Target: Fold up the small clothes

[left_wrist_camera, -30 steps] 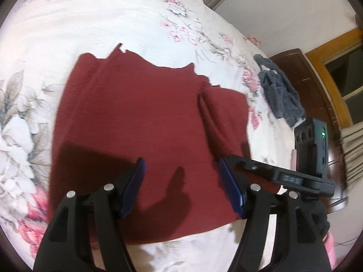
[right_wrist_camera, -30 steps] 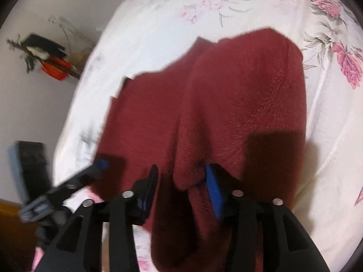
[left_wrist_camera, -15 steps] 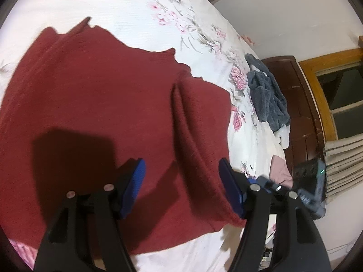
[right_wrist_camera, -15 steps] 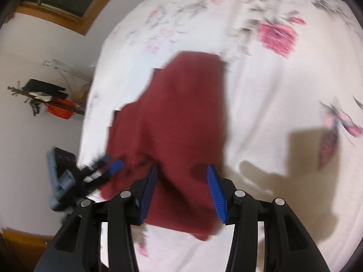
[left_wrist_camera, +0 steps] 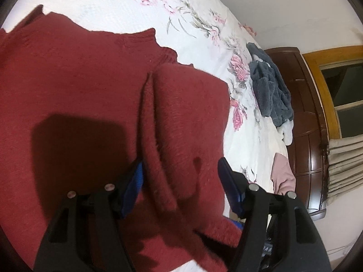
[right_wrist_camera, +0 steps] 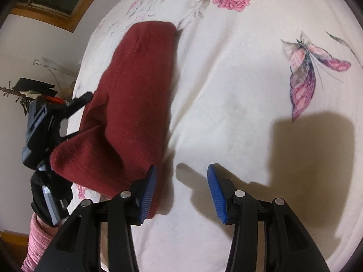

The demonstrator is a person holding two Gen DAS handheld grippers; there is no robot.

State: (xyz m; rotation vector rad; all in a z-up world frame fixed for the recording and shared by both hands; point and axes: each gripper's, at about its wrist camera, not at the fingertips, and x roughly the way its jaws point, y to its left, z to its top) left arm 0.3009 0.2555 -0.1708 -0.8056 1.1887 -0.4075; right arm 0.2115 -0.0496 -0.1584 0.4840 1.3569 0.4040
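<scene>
Here, a dark red knitted sweater [left_wrist_camera: 74, 95] lies spread on a bed covered by a white sheet printed with pink flowers [left_wrist_camera: 199, 20]. In the left wrist view the sweater fills the near and left part of the scene, with its ribbed edge toward the far side. A folded-over flap of the same red knit rises as a thick ridge just right of centre and runs toward the near edge. The left claw [left_wrist_camera: 180, 179] is spread wide, its blue-padded fingers [left_wrist_camera: 133, 185] on either side of this ridge; the fabric sits between them, but neither pad visibly clamps it.

In the right wrist view the sweater [right_wrist_camera: 133, 104] appears as a long red bundle on the left, one near corner lifted and draped over the left claw [right_wrist_camera: 74, 104], whose black body sits at the far left beside a pink knitted sleeve [right_wrist_camera: 38, 242]. The right claw [right_wrist_camera: 181, 190] is released, jaws apart, grasping nothing. Its left pad sits against the near edge of the sweater, while its right pad is over bare sheet. A printed pink butterfly [right_wrist_camera: 308, 72] marks the sheet to the right.

Far right in the left wrist view, a dark grey fleecy garment [left_wrist_camera: 270, 90] lies heaped near the bed's edge, with a dusty pink cloth [left_wrist_camera: 282, 174] nearer, beside a dark wooden cabinet [left_wrist_camera: 306, 122].
</scene>
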